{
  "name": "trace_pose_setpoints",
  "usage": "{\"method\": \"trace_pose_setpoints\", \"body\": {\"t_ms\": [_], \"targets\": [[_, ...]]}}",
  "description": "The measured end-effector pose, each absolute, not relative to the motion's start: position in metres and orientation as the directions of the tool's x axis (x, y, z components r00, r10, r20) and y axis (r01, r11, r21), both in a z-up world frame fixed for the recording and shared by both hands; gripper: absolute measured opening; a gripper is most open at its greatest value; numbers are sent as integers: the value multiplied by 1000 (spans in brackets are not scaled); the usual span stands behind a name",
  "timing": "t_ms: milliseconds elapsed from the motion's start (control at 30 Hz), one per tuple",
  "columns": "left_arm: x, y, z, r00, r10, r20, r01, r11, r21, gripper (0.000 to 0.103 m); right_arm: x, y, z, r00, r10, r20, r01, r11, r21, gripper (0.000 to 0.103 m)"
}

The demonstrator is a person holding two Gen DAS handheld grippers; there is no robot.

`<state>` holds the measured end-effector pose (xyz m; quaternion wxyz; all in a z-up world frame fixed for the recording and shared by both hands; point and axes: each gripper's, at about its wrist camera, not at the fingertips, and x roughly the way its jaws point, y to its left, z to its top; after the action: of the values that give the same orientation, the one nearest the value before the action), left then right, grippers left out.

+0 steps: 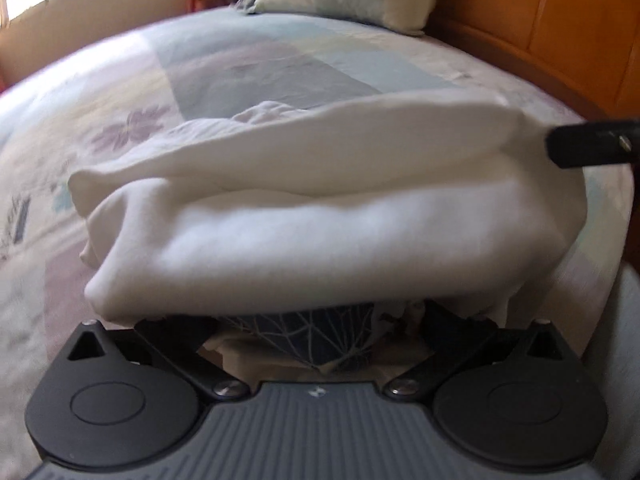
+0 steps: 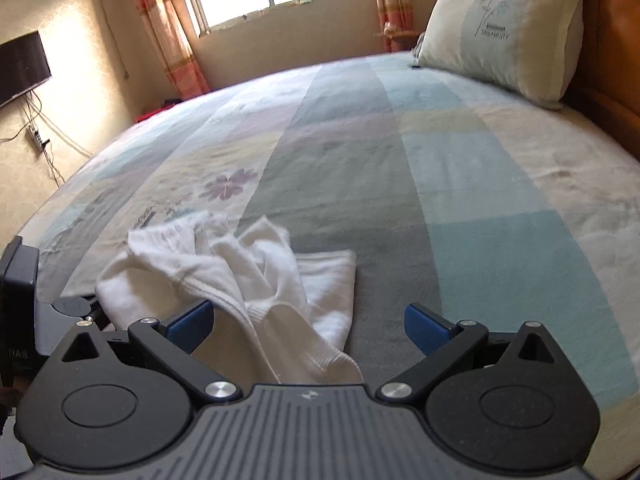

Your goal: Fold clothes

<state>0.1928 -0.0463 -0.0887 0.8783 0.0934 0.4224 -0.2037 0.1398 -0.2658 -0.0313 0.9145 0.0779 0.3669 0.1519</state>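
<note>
A white garment (image 2: 224,280) lies bunched and partly doubled over on a bed (image 2: 440,184) with a pastel patchwork cover, near its front edge, a pillow (image 2: 508,36) well apart at the wooden headboard. The right hand-held gripper (image 2: 308,322) sits low over the cover with its blue-padded fingers (image 2: 426,328) spread wide, gripping nothing, a ribbed edge of the cloth running between them. The left hand-held gripper (image 1: 300,320) is pushed under a thick fold of the same garment (image 1: 320,216); the cloth drapes over its fingers, so whether they are apart or clamped cannot be told.

Judging by the loose heap, a clean fold likely calls for each hand-held gripper to take one corner of a single edge, draw the cloth taut and flat on the bed, then carry that edge across evenly, avoiding pinching several layers at once.
</note>
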Motion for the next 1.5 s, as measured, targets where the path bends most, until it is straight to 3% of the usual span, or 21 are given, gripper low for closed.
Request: {"method": "trace_pose_setpoints", "body": {"t_ms": [167,467,767,1133,1333,1500], "targets": [[190,-46,-72,509,-244,-826,468,883,27,102,129,-263,-39,678,328,-658,-265,944,198,103],[161,-54,-7,576,-257,-776,618,758,207,102,120,-298,-43,682,358,-638,-214,932,293,103],[190,-124,-34,608,-193,-770,765,401,503,102,113,-305,-46,673,353,-650,-192,932,307,103],[258,-41,-18,684,-119,-719,520,771,367,103,113,-308,-49,656,375,-655,-176,920,350,103],[295,6,-33,706,57,-706,347,841,415,100,119,-282,-51,624,430,-652,-244,901,360,103],[291,38,-29,672,21,-740,305,903,303,99,131,-262,-53,611,447,-653,-301,894,331,103]]}}
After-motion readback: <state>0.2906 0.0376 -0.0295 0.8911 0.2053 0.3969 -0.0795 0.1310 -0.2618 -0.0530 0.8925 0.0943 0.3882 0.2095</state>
